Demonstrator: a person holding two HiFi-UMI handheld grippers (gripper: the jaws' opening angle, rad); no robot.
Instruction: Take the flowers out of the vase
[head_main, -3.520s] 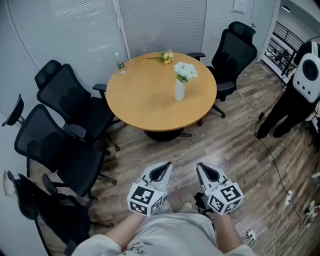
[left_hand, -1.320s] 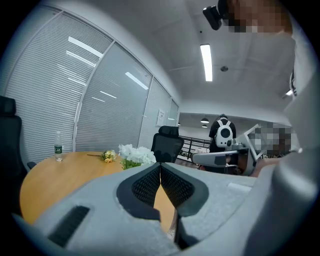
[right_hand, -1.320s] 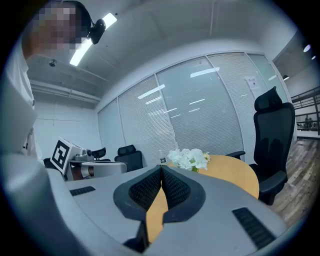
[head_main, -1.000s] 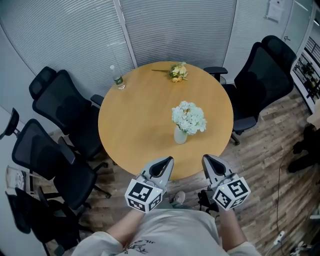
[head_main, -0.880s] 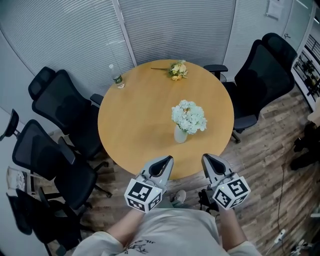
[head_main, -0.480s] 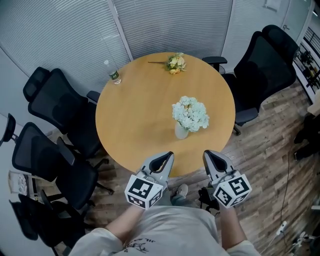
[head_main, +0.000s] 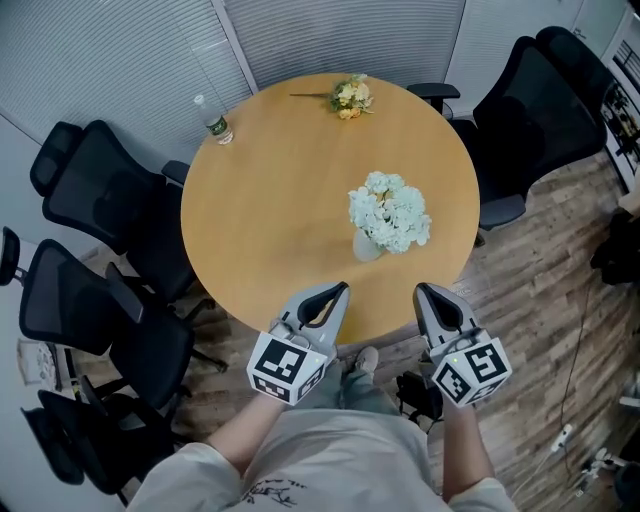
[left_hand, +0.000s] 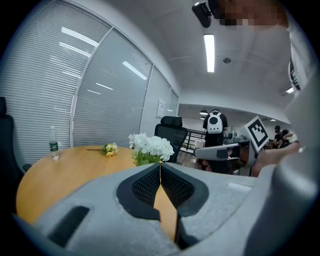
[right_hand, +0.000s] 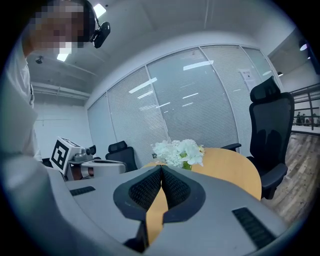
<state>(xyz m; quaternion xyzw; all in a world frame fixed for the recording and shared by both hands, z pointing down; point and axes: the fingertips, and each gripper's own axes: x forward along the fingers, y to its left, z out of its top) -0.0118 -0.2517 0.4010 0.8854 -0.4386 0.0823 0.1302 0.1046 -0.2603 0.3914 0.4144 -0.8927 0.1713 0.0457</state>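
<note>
A bunch of white flowers (head_main: 391, 211) stands in a small white vase (head_main: 366, 246) on the round wooden table (head_main: 270, 200), near its front right. The white flowers (left_hand: 148, 145) also show ahead in the left gripper view, and the white flowers (right_hand: 179, 151) in the right gripper view. My left gripper (head_main: 339, 287) hovers at the table's near edge, shut and empty. My right gripper (head_main: 424, 289) is beside it, also shut and empty, just short of the vase. A small yellow bouquet (head_main: 348, 96) lies at the table's far edge.
A clear water bottle (head_main: 214, 122) stands at the table's far left. Black office chairs (head_main: 95, 200) crowd the left side, and another chair (head_main: 535, 110) stands at the right. Blinds cover the wall behind. Cables lie on the wooden floor at the right.
I have come closer to the table. Both grippers have moved forward and a little down, now reaching its near edge, still shut.
</note>
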